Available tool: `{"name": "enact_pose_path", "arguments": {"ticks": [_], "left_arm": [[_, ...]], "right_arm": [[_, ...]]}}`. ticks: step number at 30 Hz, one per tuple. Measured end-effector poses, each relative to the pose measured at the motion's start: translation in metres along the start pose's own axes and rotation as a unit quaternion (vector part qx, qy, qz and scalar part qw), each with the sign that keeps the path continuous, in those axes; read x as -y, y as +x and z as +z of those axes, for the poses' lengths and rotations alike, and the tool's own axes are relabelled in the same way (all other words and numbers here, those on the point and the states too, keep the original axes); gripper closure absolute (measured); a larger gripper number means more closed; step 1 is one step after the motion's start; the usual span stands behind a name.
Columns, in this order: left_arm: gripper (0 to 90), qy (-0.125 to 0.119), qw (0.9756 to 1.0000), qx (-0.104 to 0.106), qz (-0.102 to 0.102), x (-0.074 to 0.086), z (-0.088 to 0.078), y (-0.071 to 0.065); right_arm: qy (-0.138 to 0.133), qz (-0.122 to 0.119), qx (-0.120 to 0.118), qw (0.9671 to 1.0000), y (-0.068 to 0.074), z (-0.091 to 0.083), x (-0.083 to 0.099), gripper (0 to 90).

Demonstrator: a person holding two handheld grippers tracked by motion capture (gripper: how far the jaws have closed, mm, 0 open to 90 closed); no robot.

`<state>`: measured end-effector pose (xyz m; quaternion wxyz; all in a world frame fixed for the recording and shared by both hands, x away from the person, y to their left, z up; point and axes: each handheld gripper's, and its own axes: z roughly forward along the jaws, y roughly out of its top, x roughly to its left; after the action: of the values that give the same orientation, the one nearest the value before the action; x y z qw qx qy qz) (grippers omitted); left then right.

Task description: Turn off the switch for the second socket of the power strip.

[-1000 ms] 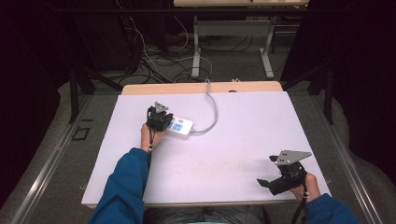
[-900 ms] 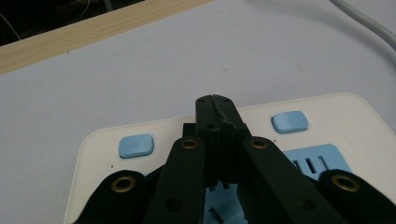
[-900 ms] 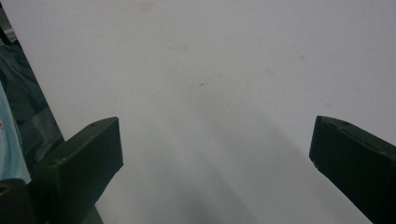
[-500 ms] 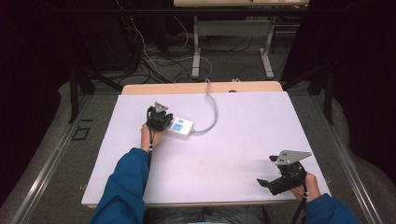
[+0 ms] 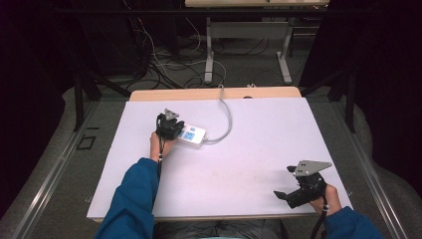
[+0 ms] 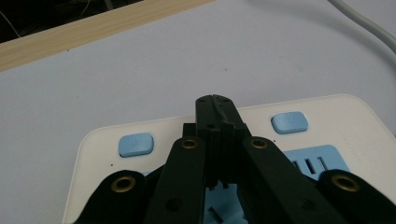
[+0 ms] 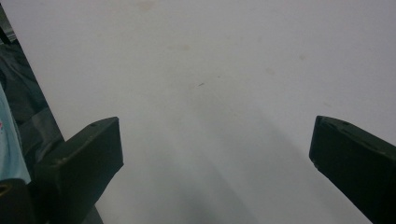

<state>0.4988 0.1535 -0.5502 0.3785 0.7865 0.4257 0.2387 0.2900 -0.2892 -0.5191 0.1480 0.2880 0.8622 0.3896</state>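
A white power strip (image 5: 193,135) with blue sockets and two blue buttons (image 6: 135,144) lies at the back left of the white table top (image 5: 249,149). Its grey cable (image 5: 227,118) runs off the far edge. My left gripper (image 5: 175,129) is shut, jaws pressed together. Its tips (image 6: 215,101) rest over the strip's top face between the two buttons, and nothing shows between them. At the front right corner my right gripper (image 5: 283,182) is held open just above the bare table, its jaws wide apart (image 7: 215,140) with nothing between them.
A wooden strip (image 5: 199,94) edges the table's far side. Beyond it are a table frame (image 5: 246,30) and loose cables on the floor (image 5: 164,64). A blue sleeve (image 5: 132,199) reaches in from the front left.
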Motion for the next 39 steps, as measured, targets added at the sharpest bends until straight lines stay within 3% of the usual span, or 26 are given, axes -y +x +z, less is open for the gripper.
{"name": "enact_pose_path", "arguments": {"ticks": [7, 16, 39], "left_arm": [[90.0, -0.001, 1.0000, -0.008, 0.004, -0.0005, 0.0006, -0.0025], [90.0, -0.001, 1.0000, -0.002, -0.002, -0.0003, 0.0001, -0.0016], [90.0, 0.000, 0.9999, -0.008, 0.006, -0.0034, -0.0025, -0.0033]], "right_arm": [[0.000, 0.000, 0.000, 1.0000, 0.0001, -0.0001, 0.0000, 2.3], [0.000, -0.003, 0.000, 1.0000, -0.0001, -0.0001, -0.0001, 2.4], [0.007, -0.006, -0.001, 1.0000, -0.0003, -0.0015, -0.0008, 2.4]]}}
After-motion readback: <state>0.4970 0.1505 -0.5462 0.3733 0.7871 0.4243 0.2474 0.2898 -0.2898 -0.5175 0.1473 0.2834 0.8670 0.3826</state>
